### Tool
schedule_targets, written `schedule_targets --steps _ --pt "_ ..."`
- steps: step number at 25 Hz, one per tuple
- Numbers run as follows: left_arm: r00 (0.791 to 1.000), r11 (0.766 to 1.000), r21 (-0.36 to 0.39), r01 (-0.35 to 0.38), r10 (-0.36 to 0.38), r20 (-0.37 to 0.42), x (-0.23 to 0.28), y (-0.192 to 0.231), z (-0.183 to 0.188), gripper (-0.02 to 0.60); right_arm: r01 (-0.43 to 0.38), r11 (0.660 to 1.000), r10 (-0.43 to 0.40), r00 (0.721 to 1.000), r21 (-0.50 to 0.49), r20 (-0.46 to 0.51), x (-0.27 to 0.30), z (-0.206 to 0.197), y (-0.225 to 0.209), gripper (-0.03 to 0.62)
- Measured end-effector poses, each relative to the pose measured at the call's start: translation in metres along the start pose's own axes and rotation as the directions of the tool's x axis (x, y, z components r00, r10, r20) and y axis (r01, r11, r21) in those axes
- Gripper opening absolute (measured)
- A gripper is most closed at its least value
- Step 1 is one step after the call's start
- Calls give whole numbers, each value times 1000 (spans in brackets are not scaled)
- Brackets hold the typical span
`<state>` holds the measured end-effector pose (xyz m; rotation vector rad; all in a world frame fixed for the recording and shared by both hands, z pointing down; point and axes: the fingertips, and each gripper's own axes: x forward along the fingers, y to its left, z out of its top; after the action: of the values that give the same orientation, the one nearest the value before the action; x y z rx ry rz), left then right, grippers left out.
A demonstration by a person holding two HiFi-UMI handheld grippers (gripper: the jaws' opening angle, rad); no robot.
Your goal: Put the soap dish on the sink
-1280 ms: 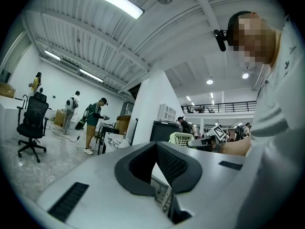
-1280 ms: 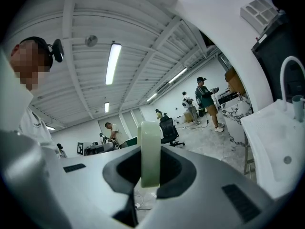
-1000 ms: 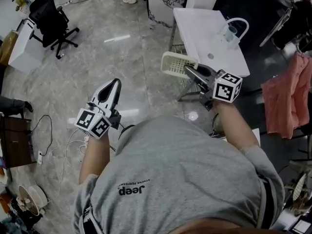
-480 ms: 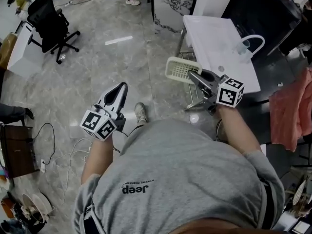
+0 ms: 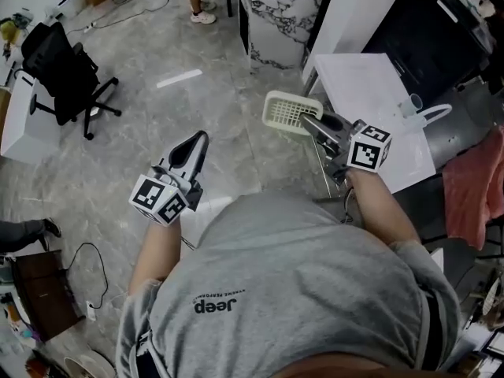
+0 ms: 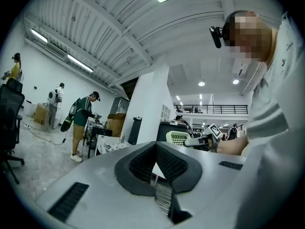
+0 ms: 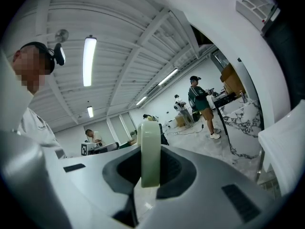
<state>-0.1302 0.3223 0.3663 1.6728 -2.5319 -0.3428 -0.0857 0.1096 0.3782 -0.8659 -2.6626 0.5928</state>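
Observation:
The soap dish [image 5: 291, 110] is a pale, slotted plastic tray, and my right gripper [image 5: 311, 120] is shut on its rim. It hangs in the air over the floor, just left of the white sink's [image 5: 370, 105] near corner. In the right gripper view the dish's edge [image 7: 150, 151] stands upright between the dark pads, with the sink's corner [image 7: 286, 147] at the far right. My left gripper [image 5: 195, 144] is out over the grey floor to the left, shut and empty. From the left gripper view the dish [image 6: 179, 138] shows in the distance.
A curved faucet [image 5: 433, 113] rises at the sink's far side. A marble-patterned block [image 5: 276, 10] stands beyond the sink. An office chair [image 5: 67, 73] is at the far left, a pink cloth [image 5: 476, 187] at the right, cables [image 5: 90, 290] on the floor. People [image 6: 83, 120] stand further off.
Both grippers have travelled across the room with the person. The sink now lies right beside the dish, which stays gripped. The chair has slid left in the view.

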Motion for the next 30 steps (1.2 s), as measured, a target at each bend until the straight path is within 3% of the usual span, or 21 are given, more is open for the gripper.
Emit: schedule_targets --steps 5,11,21,30 --pt "1000 1000 -4 7 -7 -4 24 64 10 14 13 1000 -13 1000 5 -12 56 23 -34 95" --pt "1000 999 -37 -21 21 -20 57 110 7 14 21 999 -20 1000 31 -23 83 39 -82 95" --pt "997 998 -27 -63 62 -39 120 122 0 14 -21 997 24 999 68 -48 91 61 -147 95" --pt "976 976 -24 -216 216 21 192 100 -3 14 -130 991 134 982 40 -133 66 91 -211 95"
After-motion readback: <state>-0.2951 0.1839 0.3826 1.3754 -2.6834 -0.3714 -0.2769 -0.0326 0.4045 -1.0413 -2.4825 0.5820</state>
